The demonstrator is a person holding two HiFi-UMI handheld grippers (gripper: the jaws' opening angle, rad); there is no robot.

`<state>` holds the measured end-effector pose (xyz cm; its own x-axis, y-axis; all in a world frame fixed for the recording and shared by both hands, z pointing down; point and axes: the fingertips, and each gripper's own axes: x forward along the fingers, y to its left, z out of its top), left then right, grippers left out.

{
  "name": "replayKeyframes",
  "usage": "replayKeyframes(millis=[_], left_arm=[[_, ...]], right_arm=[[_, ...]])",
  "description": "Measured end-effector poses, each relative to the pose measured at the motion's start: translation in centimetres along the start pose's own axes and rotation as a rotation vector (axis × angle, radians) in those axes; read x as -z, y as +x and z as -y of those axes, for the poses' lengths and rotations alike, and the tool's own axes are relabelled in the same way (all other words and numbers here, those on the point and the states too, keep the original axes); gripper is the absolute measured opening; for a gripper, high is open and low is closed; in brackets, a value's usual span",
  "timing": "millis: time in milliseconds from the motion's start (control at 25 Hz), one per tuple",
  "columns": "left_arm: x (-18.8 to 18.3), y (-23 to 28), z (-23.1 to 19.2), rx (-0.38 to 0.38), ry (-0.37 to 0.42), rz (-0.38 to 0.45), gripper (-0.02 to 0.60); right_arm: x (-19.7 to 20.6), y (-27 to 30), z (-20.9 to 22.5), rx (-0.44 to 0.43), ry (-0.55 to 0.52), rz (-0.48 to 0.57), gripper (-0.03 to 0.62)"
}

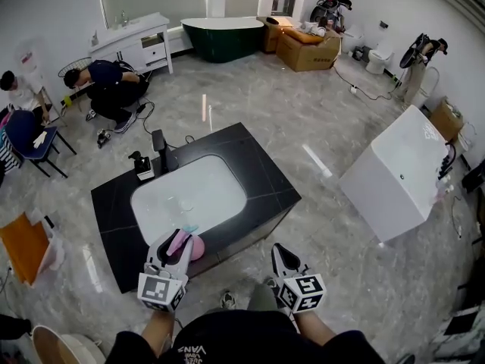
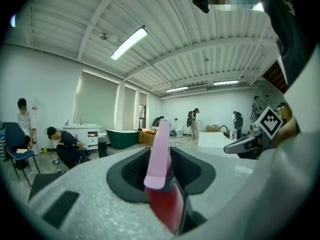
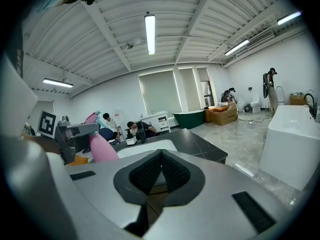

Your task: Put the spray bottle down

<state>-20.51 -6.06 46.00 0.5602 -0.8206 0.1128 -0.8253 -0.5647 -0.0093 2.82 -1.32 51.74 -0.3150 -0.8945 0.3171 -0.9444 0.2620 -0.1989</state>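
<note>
A pink spray bottle point(image 1: 187, 244) sits between the jaws of my left gripper point(image 1: 176, 241), which is shut on it. It hangs just in front of the near edge of a black tub surround point(image 1: 261, 174) that has a white basin point(image 1: 189, 196) set into it. In the left gripper view the bottle point(image 2: 166, 199) stands upright between the pads, its pink head reaching above my left gripper point(image 2: 162, 159). My right gripper point(image 1: 283, 255) is shut with nothing in it, to the right of the left one. In the right gripper view the jaws of my right gripper point(image 3: 161, 155) meet, and the bottle point(image 3: 102, 148) shows at the left.
A black faucet point(image 1: 160, 151) stands at the surround's far left corner. A white freestanding tub point(image 1: 402, 174) is at the right, a green tub point(image 1: 223, 36) and cardboard boxes point(image 1: 307, 48) at the back. A person point(image 1: 112, 83) crouches at the back left near a chair point(image 1: 30, 139).
</note>
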Motion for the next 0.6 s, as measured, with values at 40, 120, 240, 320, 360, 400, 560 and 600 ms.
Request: replayKeyframes(millis=[40,120,240,320,360,400,560,600], left_arm=[[0.1,0.2,-0.3,0.003,0.008,0.004,0.13],[0.0,0.8,-0.9,0.002,0.023,0.018,0.13],[-0.4,2.0,-1.5,-0.01,0.021,0.021,0.13],[-0.4,2.9,-1.9,-0.024,0.01,0.006,0.13],[-0.5,3.4,-2.1,-0.032,0.009,0.003,0.13],[-0.7,4.1,-2.3,-0.038,0.012,0.005,0.13],[-0.9,6.9,-3.0,-0.065,0.046,0.0,0.13],[-0.7,7.6,-3.2,-0.072,0.042,-0.007,0.13]], right_arm=[[0.0,0.4,0.0,-0.002,0.0,-0.005,0.0],[0.0,1.4,0.1,-0.011,-0.003,-0.013,0.0],[-0.1,3.1,0.6,-0.029,-0.007,-0.023,0.0],[-0.6,4.4,0.9,-0.051,-0.013,-0.025,0.0],[-0.9,5.1,1.2,-0.063,-0.017,-0.025,0.0],[-1.3,5.8,1.5,-0.073,-0.021,-0.026,0.0],[-2.4,8.5,3.1,-0.108,-0.024,-0.039,0.0],[-2.7,9.3,3.6,-0.119,-0.026,-0.042,0.0]])
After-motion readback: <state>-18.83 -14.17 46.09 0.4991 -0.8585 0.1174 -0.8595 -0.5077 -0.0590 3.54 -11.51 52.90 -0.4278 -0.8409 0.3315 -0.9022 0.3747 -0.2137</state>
